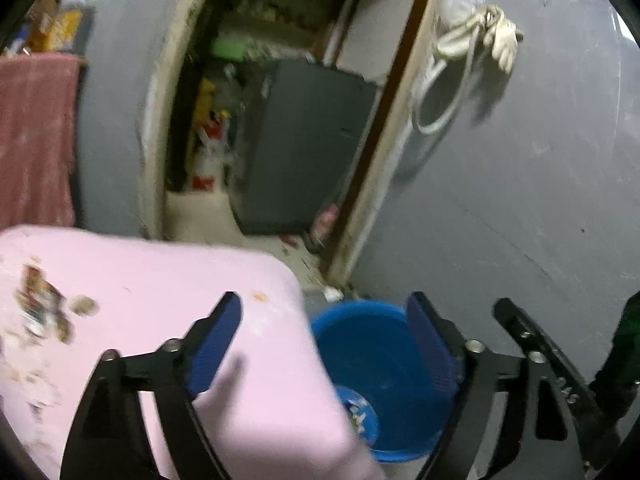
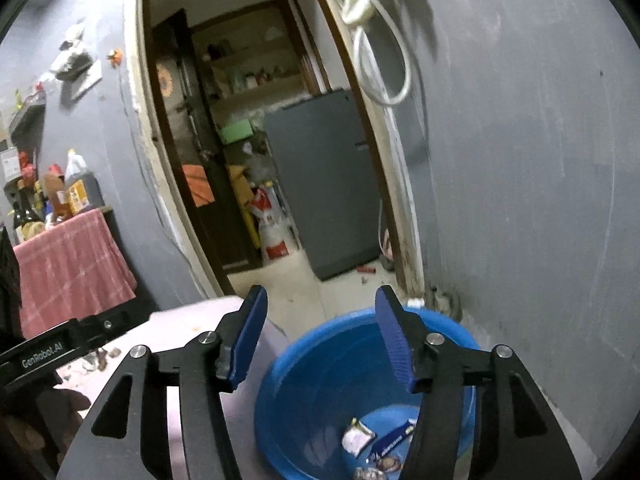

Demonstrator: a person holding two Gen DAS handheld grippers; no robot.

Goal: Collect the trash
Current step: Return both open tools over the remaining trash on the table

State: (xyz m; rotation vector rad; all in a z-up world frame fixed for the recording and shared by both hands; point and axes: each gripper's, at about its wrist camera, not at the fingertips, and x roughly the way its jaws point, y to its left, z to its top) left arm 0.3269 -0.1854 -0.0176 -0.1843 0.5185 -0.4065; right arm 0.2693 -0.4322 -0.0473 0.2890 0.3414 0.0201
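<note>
Blue bin upright on the floor, just beside the pink counter, near the grey wall. Wrappers lie at its bottom, white and blue. Brown scraps scattered on the counter's far left.

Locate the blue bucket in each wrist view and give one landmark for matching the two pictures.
Left wrist: blue bucket sits bottom centre-right, between the open left gripper fingers, beside the pink table.
Right wrist: blue bucket sits bottom centre, wrappers inside, below the open right gripper.
Shared landmark: grey fridge in the doorway.
</note>
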